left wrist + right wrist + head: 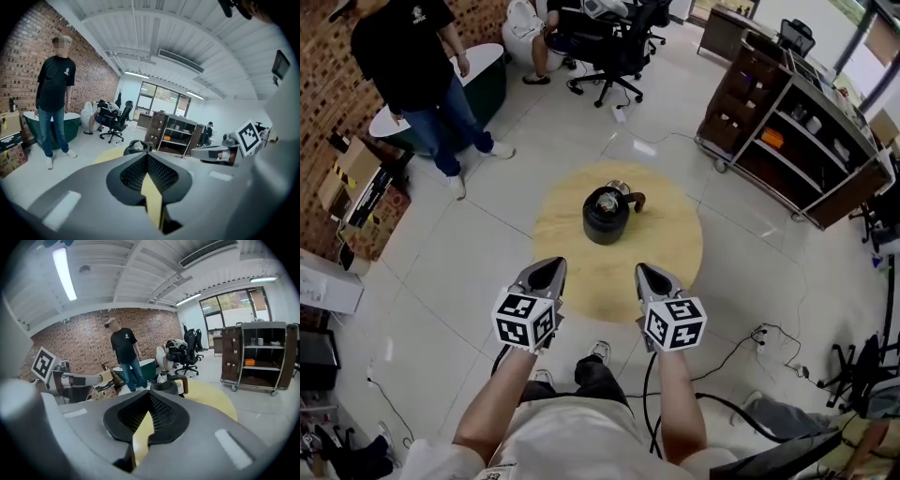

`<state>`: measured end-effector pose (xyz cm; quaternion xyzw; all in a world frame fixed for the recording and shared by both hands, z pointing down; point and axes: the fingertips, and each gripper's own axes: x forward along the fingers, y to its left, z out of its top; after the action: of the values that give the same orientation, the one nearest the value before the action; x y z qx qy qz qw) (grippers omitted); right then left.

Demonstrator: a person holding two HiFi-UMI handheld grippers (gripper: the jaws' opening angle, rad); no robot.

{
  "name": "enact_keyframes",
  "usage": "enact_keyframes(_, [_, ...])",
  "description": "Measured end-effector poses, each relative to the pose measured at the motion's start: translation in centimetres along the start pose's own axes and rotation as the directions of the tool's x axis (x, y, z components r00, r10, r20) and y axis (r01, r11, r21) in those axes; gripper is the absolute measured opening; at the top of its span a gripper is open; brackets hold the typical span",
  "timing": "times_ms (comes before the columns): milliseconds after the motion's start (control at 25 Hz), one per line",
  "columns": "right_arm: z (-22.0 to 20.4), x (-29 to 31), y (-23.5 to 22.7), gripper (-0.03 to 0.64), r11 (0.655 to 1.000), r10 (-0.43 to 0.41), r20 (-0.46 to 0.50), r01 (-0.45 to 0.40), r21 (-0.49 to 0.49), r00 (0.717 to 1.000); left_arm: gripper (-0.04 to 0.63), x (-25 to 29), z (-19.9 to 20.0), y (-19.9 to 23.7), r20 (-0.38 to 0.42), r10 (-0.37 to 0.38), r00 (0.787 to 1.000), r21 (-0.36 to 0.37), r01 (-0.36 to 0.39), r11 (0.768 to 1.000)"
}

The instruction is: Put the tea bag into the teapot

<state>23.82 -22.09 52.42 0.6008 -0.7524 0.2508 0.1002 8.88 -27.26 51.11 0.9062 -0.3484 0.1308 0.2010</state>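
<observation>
A black teapot [607, 217] with a brown handle stands open near the middle of the round yellow table [675, 246]. A white tea bag [607, 200] lies in its mouth. My left gripper [546, 272] and right gripper [654, 277] hover side by side over the table's near edge, short of the pot. Both are shut with nothing between the jaws. In the left gripper view the closed jaws [146, 154] point at the teapot [136, 147]. From the right gripper [151, 393] the teapot [166, 385] shows just ahead, the tea bag [161, 378] sticking up inside it.
A person [417, 66] stands at the back left beside a dark green tub [487, 80]. Office chairs [614, 47] are behind the table, and a brown shelf cart [787, 141] is at the right. Cables [750, 347] trail over the floor near my feet.
</observation>
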Motion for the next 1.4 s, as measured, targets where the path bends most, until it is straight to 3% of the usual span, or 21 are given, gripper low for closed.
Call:
enact_keyframes(360, [-2.3,-5.6,5.8,0.0,0.994,-0.08,0.069,0.074,0.086,0.994,0.012,-6.8,-2.6,-0.3,0.011,-0.11,0.994,-0.008,0.11,0.994])
enact_keyframes(680, [-7.7,-9.0,18.4,0.0,0.989,-0.11,0.084,0.101,0.109,0.99,0.012,-16.7,-6.3,3.3,0.049,-0.165,0.985,-0.038,0.167,0.985])
enact_keyframes(880, [-10.4,-12.2,23.1,0.0,0.982,-0.174,0.071,0.168,0.09,0.982,0.012,-21.1,-8.0,3.0,0.036,-0.201,0.979,-0.035,0.202,0.979])
enact_keyframes(1240, [-11.9,-18.0,24.7,0.0,0.973,-0.225,0.106,0.217,0.081,0.969,0.012,-25.3,-8.5,-0.6,0.048,-0.226,0.973,-0.013,0.227,0.974])
enact_keyframes(1400, [-11.2,-20.5,24.0,0.0,0.969,-0.243,0.157,0.234,0.075,0.957,0.012,-26.0,-7.7,-2.4,0.068,-0.203,0.977,0.061,0.199,0.978])
